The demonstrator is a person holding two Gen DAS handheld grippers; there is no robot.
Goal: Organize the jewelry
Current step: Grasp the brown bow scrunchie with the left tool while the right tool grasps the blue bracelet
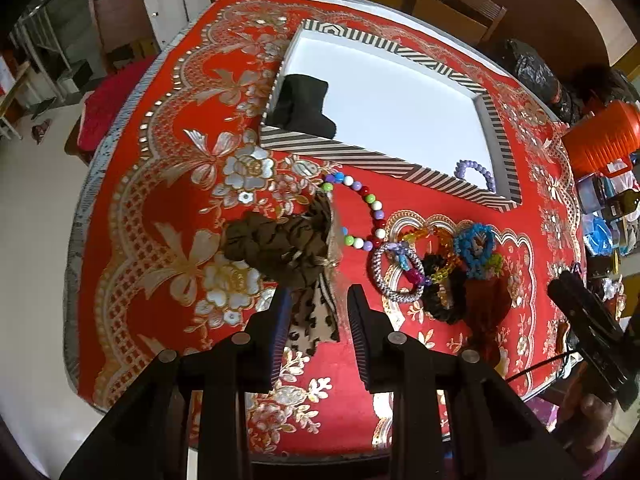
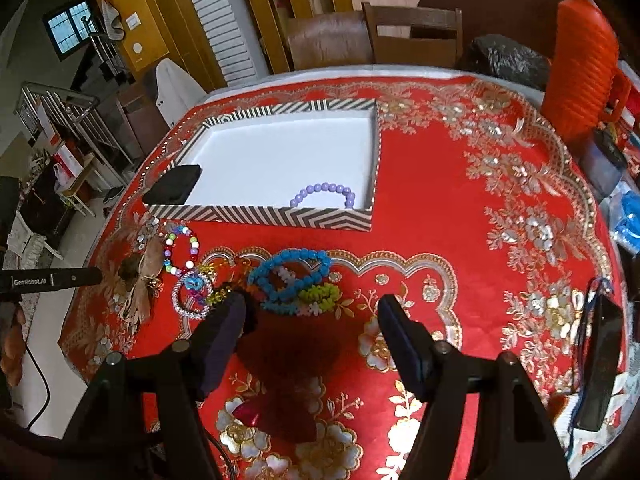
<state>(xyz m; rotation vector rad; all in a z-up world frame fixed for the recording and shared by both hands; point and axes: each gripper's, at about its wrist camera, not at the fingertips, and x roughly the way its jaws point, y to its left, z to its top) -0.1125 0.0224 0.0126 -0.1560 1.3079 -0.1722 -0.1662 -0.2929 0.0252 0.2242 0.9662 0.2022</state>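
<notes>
We saw a striped box point(image 2: 260, 214) on a red floral tablecloth point(image 2: 460, 208), and we place everything else from it. Inside lay a purple bead bracelet point(image 2: 324, 194) at its near right corner and a black pouch point(image 2: 174, 190) at its near left corner. Just in front of the box sat a multicoloured bead bracelet point(image 2: 181, 250), a brown scrunchie point(image 1: 276, 246), a silver bangle point(image 1: 396, 274) and a blue beaded piece point(image 2: 290, 276), crowded together and partly overlapping. Our left gripper point(image 1: 318, 312) hovered with fingers apart over the scrunchie's spotted tail. Our right gripper point(image 2: 310, 320) was spread wide in front of the blue piece, its left finger hiding a dark scrunchie point(image 1: 444, 292). "GenRobot.AI" was printed on the left gripper. Right of the box stood an orange jug point(image 2: 580, 68), cut off at the edge.
</notes>
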